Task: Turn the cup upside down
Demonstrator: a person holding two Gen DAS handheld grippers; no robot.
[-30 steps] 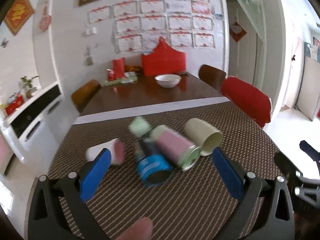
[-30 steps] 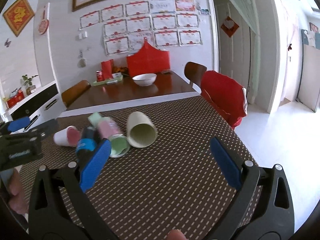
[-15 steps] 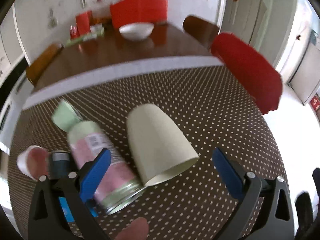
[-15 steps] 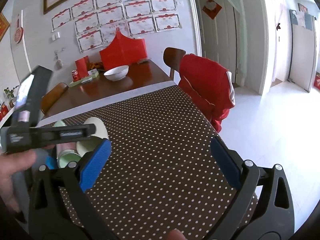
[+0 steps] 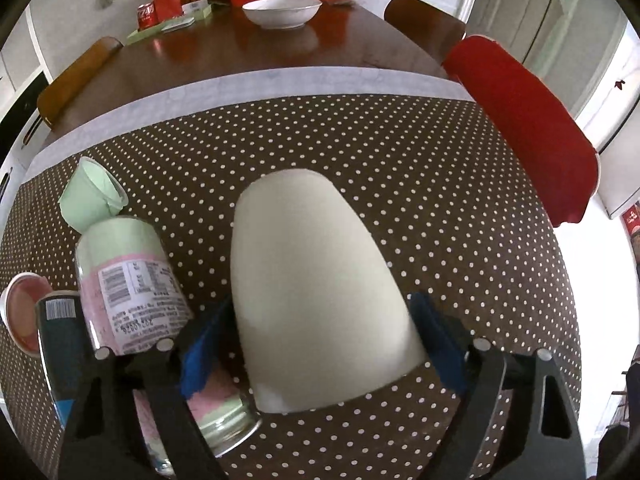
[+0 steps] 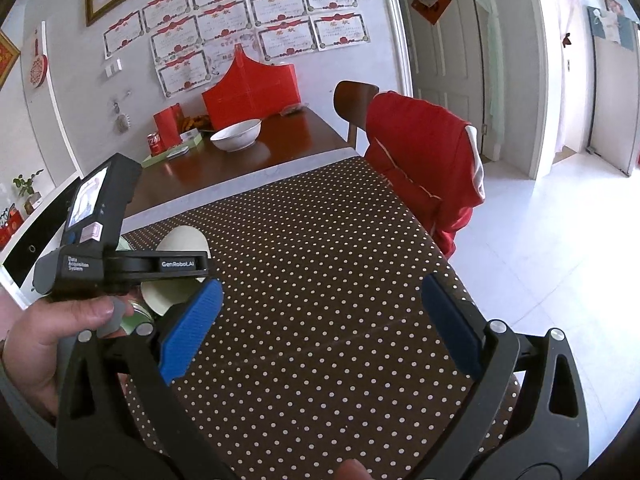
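Observation:
A cream cup (image 5: 316, 292) lies on its side on the brown dotted tablecloth (image 5: 440, 184), mouth toward me. My left gripper (image 5: 320, 344) has a blue pad on each side of the cup near its rim, closed against it. In the right wrist view the cup (image 6: 180, 276) shows partly behind the left gripper's body (image 6: 120, 264). My right gripper (image 6: 320, 320) is open and empty above the cloth, to the right of the cup.
A pink-and-green jar (image 5: 132, 292), a mint cup (image 5: 92, 196), a dark blue can (image 5: 60, 344) and a pink-lidded cup (image 5: 20, 312) lie left of the cream cup. A red-draped chair (image 6: 424, 160) stands at the table's right edge. A white bowl (image 5: 282, 10) sits far back.
My left gripper moved forward and down onto the cream cup and its pads closed in on it. My right gripper swung right, away from the cups.

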